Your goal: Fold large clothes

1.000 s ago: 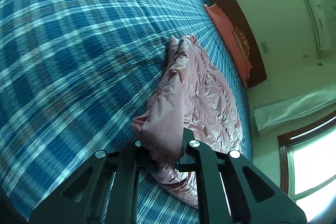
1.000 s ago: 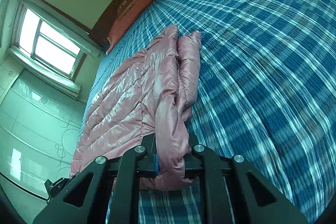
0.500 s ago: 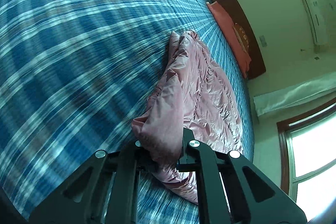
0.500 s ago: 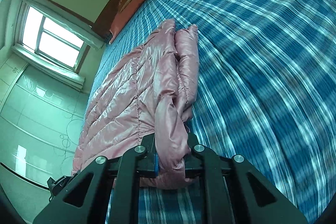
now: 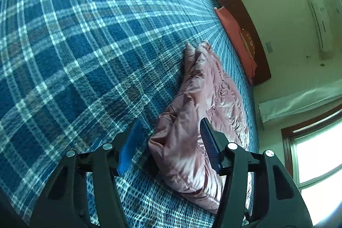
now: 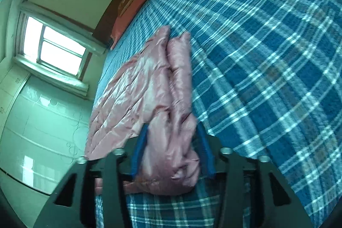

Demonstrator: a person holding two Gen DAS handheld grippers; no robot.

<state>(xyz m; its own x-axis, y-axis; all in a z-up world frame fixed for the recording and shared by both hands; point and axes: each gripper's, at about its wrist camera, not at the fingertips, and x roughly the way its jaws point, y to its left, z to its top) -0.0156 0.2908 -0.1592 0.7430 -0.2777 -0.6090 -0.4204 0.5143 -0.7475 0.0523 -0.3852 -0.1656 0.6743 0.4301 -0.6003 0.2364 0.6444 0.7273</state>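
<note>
A pink quilted jacket is laid lengthwise on a bed covered in blue plaid, toward the side edge nearer the window, with its far end pointing at the headboard and an orange pillow. One long side is seen rolled or doubled inward along the length.

The left gripper is spread wide: the near end of the jacket lies between the jaws, and nothing is held. The right gripper is parted too, though less; a bunched end of the jacket sits between its blue pads, and whether they touch it cannot be told.

The jacket is judged light, soft and puffy, with a glossy shell that is likely slippery; a fold may spring back open once released. A firm hold would best be taken on a bunched hem or seam at the near corners, through all layers, rather than on the smooth panel.
</note>
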